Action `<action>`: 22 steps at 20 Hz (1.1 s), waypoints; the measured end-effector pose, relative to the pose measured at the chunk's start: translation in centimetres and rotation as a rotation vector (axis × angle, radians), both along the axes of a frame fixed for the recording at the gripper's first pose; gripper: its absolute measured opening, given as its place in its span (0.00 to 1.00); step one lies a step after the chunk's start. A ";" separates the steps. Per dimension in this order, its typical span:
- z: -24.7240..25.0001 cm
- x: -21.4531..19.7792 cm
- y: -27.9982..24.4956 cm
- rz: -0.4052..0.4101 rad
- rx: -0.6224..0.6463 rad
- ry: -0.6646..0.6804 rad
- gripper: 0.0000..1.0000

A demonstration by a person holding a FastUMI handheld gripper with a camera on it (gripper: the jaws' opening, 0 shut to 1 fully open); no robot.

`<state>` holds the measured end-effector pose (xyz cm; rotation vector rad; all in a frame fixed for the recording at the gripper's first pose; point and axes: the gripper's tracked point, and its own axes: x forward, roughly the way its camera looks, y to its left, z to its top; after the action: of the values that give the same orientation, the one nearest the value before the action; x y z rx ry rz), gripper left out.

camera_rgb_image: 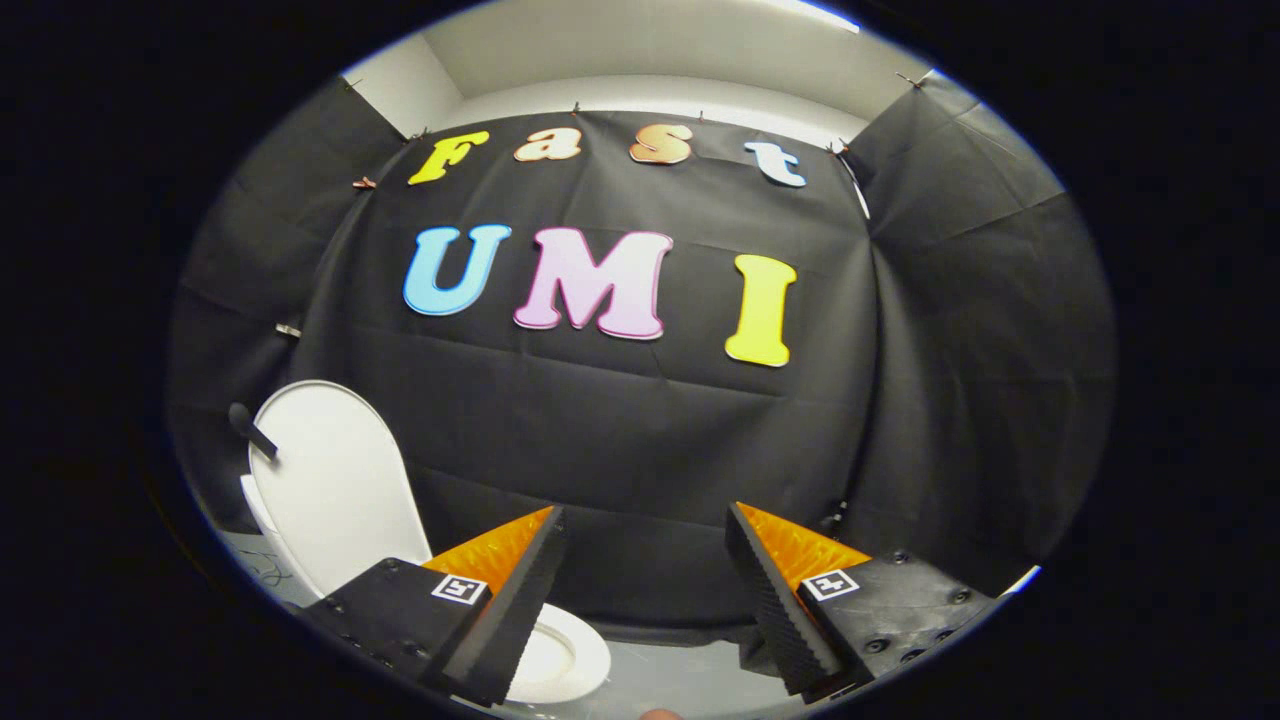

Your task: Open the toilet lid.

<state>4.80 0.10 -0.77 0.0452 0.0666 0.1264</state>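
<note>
Standing upright: toilet lid (pixel 335 480) | hand-held gripper (pixel 645 570) fingers spread, gripping nothing | square markers (pixel 459 589) unreadable

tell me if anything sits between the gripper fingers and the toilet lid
Nothing visible does. The gripper is open with only air between its fingers, and the toilet lid already stands raised against the black cloth wall, off beyond the left finger, above the seat.
</note>
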 end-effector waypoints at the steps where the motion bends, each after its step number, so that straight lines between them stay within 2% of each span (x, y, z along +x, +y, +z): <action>1: -0.8 -0.5 -0.8 -0.017 0.007 0.013 0.99; 5: -2.3 -1.1 -1.9 -0.066 0.015 0.003 0.98; 8: -2.2 -1.0 -1.3 -0.051 -0.020 -0.027 0.98; 10: -1.7 -1.2 -0.7 -0.024 0.001 -0.036 0.98; 13: -1.0 -1.0 -0.9 -0.025 0.005 -0.074 0.98; 22: -1.9 -0.7 -1.3 -0.038 0.039 -0.043 0.98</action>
<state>4.11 -1.24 -2.68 0.0827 0.0205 0.0904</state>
